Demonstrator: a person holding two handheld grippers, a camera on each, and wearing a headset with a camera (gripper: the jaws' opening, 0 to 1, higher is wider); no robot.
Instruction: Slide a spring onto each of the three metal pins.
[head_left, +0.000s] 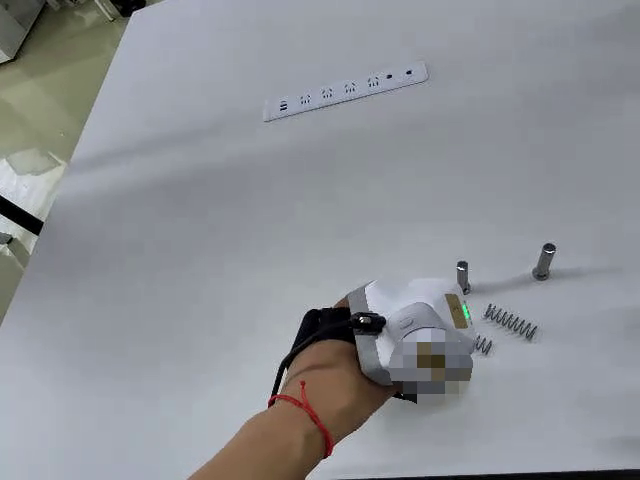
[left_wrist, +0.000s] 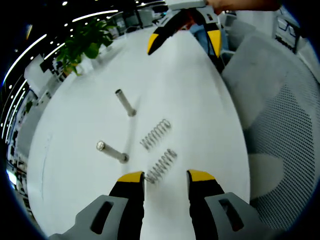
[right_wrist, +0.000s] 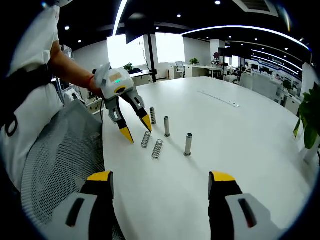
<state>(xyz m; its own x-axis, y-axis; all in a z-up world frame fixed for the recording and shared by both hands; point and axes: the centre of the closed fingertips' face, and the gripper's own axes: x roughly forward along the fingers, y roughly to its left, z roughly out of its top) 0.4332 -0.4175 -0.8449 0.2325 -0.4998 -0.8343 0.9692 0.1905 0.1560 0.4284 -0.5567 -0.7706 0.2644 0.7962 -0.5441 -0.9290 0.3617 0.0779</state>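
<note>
Here, in the head view, the left hand-held gripper hangs low over the white surface. A spring lies flat just beside it, with two upright pins beyond. In the left gripper view, its jaws stand apart and the nearer spring lies just ahead between them, its long axis roughly along their reach. In the right gripper view, the right hand-held gripper, jaws wide apart, hangs well back, so the left looks better placed.
</note>
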